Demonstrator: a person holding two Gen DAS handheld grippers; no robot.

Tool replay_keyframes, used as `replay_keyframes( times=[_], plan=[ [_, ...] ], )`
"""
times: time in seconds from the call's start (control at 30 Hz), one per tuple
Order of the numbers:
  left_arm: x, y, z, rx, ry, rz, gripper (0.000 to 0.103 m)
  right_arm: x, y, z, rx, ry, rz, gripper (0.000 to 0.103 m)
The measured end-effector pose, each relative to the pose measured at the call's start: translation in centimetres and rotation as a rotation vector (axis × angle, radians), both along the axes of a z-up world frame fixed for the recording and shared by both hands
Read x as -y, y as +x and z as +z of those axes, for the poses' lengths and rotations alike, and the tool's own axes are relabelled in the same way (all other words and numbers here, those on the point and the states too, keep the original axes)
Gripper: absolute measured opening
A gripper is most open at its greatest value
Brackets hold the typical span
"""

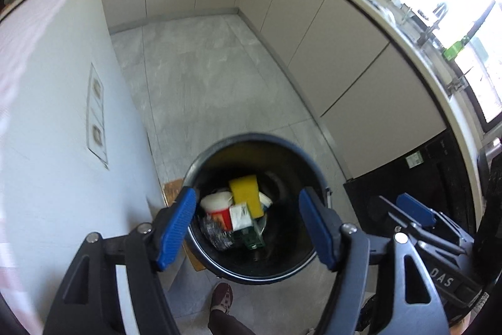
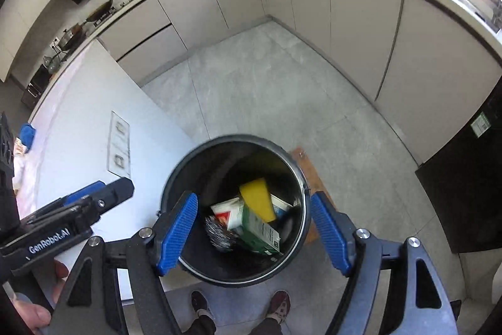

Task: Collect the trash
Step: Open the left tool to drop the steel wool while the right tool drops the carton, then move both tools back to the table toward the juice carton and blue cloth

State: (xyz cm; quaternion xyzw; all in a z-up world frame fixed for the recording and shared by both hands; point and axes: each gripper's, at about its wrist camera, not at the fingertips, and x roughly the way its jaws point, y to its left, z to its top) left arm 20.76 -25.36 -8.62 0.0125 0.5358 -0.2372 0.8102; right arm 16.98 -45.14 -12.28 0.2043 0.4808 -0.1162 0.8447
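A round black trash bin [image 1: 282, 273] stands on the kitchen floor below both grippers; it also shows in the right wrist view [image 2: 185, 178]. Inside lie a yellow sponge [image 1: 246, 193], a white cup with a red band [image 1: 216, 206], a white and green carton [image 1: 241, 217] and a steel scourer [image 1: 215, 233]. The right wrist view shows the same sponge [image 2: 257, 201], carton [image 2: 259, 228] and scourer [image 2: 218, 233]. My left gripper [image 1: 251, 228] is open and empty above the bin. My right gripper [image 2: 254, 234] is open and empty above the bin.
A white island counter [image 2: 88, 102] with a socket panel [image 2: 118, 143] is to the left. Beige cabinets [image 2: 345, 21] line the far and right sides. A dark appliance [image 2: 470, 193] stands at the right. The person's feet [image 2: 279, 306] are below the bin. A wooden board [image 2: 309, 171] lies under the bin.
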Motion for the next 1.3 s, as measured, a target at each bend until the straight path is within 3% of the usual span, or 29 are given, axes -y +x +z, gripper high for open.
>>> replay_keyframes(
  times=[0.23, 0.53, 0.9, 1.3],
  plan=[
    [-2.9, -1.1, 5.1, 0.038, -0.076, 0.025, 0.070, -1.9, -1.1, 4.4, 0.056, 0.034, 0.006, 0.077],
    [-8.7, -3.1, 7.8, 0.060, -0.134, 0.060, 0.070, -7.5, -1.8, 8.9, 0.148, 0.056, 0.110, 0.079],
    [-18.1, -3.4, 10.0, 0.126, -0.100, 0.201, 0.070, -18.0, 0.8, 12.4, 0.239, 0.078, 0.311, 0.081],
    [-30.7, -1.7, 10.6, 0.219, -0.046, 0.372, 0.074, -29.8, 5.6, 13.9, 0.276, 0.080, 0.398, 0.082]
  ],
)
